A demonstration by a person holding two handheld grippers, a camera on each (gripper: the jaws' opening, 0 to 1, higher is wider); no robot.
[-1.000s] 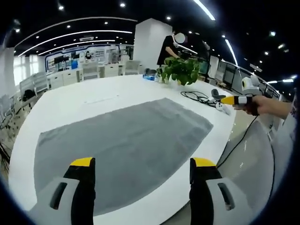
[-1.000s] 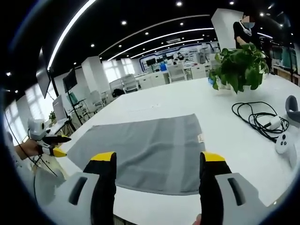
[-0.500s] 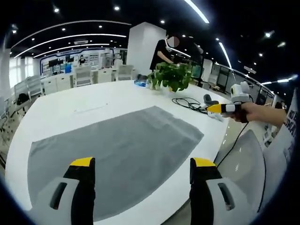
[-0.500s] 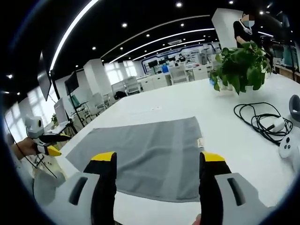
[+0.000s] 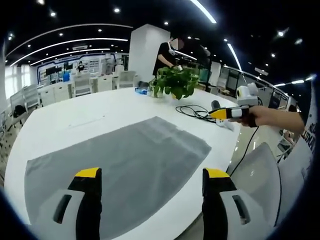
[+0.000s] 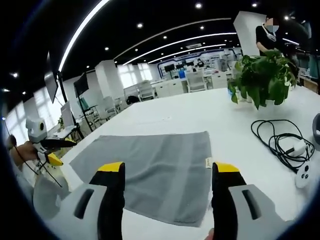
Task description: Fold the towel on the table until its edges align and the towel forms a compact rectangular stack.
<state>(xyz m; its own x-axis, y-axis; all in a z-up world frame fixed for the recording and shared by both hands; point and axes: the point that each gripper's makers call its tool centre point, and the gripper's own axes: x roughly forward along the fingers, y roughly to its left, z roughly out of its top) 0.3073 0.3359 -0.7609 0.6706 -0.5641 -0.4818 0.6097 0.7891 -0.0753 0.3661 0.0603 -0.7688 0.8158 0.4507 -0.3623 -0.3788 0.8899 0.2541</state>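
Zero folds made | towel (image 5: pixel 117 167) lies flat on the table (image 6: pixel 200 112) | left gripper (image 5: pixel 150 187) and right gripper (image 6: pixel 167 182) wide, holding nothing | you are approaching; next, pinch near-edge corners.

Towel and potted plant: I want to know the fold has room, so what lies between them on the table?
Bare white table between the gray towel and the potted plant in the right gripper view; the black cable lies off to the side.

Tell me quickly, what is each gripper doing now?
Left gripper: open, holding nothing, above the grey towel.
Right gripper: open, holding nothing.
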